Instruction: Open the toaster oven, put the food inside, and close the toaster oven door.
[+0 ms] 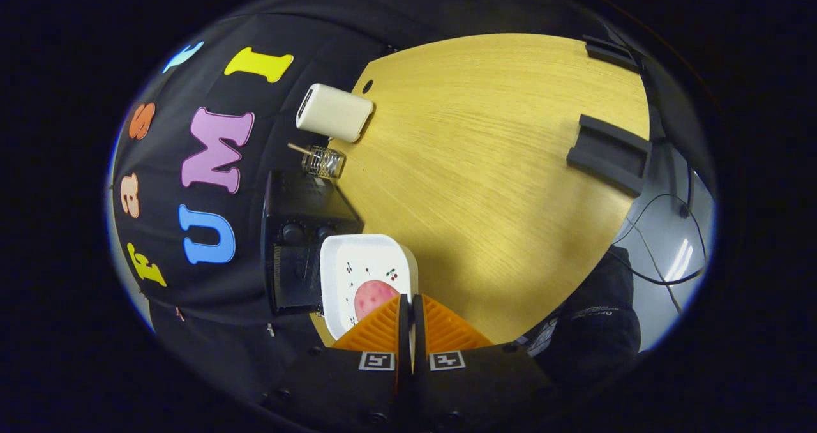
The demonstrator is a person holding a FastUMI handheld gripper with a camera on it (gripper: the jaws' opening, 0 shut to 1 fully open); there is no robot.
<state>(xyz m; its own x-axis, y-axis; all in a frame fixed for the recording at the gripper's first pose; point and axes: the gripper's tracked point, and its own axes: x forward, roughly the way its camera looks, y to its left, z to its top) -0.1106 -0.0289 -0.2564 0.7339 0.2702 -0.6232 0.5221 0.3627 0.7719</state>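
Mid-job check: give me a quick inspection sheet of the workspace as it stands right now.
Surface: wooden table, mostly bare.
Job's things: black toaster oven at the booth wall, door looks shut; white plate with a pink slice of food beside it.
Clutter: cream box; small glass jar holding a stick; two black foam blocks at the far edge.
Gripper: orange fingers together, gripper pinching the plate's rim.
Cables: black cables on the floor beyond the table.
Surroundings: black cloth wall; a dark sleeve.
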